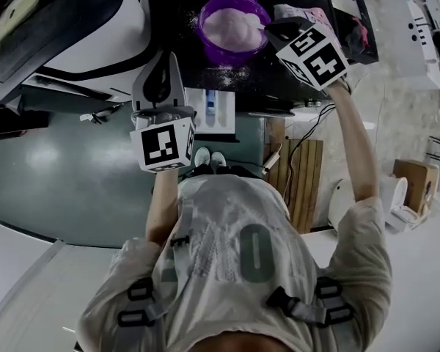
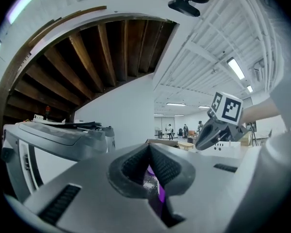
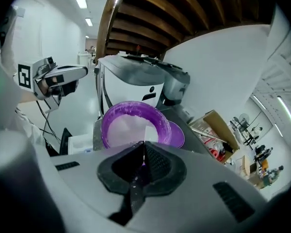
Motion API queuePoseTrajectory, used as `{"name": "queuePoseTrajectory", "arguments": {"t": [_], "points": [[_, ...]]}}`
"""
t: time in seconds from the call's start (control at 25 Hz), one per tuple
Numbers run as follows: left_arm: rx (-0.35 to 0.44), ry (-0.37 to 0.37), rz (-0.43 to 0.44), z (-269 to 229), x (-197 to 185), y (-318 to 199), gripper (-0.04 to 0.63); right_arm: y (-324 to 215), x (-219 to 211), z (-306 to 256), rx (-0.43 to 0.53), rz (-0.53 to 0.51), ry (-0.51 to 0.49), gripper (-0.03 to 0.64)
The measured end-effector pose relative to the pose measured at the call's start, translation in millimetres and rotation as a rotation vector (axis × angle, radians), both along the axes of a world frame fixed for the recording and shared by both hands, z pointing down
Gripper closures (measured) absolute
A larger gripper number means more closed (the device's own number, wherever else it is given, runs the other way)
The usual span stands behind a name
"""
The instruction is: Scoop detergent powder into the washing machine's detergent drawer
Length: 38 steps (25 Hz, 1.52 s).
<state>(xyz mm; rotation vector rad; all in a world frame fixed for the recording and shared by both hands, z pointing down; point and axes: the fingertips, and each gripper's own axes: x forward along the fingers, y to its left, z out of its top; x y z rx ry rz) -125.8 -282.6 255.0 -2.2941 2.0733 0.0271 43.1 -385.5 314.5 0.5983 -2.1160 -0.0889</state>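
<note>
While the jaws of the left gripper [image 2: 149,148] meet empty, those of the right gripper [image 3: 144,145] clamp a white plastic scoop [image 3: 150,131]. It rests in white detergent powder [image 3: 123,130] filling a round purple plastic bowl [image 3: 163,126]

Only the white end of the scoop [image 3: 150,131] shows over the powder [image 3: 123,127]. Its handle is lost between the closed pads of the right gripper [image 3: 144,148]. The washing machine [image 1: 66,28] runs off the head view's top-left edge. The compartments of the detergent drawer [image 1: 218,112] are too small to make out.

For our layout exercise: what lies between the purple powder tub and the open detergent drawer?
Head view: only the dark top surface, dusted with spilled powder, separates tub from drawer.
</note>
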Motion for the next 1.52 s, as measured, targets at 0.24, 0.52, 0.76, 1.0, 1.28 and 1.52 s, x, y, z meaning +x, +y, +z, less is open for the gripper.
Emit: {"name": "queuePoseTrajectory", "arguments": {"t": [0.24,0.52,0.76,1.0,1.28,1.52], "points": [[0.007,-0.060,-0.023,2.6,-4.4,7.3,0.575,-7.3,-8.2,20.4,-0.069,-0.047,0.125,0.607],[0.003,-0.078,-0.049,5.9,-8.8,10.3,0.575,-6.5,-11.0,33.4,-0.115,-0.065,0.207,0.607],[-0.003,-0.071,-0.055,9.8,-11.7,14.2,0.575,-0.8,-16.4,36.5,-0.206,-0.058,0.206,0.607],[-0.009,-0.055,-0.055,9.5,-16.5,12.8,0.575,10.1,-23.8,36.6,-0.289,-0.064,0.213,0.607],[-0.014,-0.048,-0.059,11.3,-20.0,13.8,0.575,21.2,-32.7,34.5,-0.405,-0.029,0.120,0.607],[-0.007,-0.055,-0.061,11.8,-20.3,15.7,0.575,22.5,-33.9,35.2,-0.513,0.053,-0.017,0.607]]}}
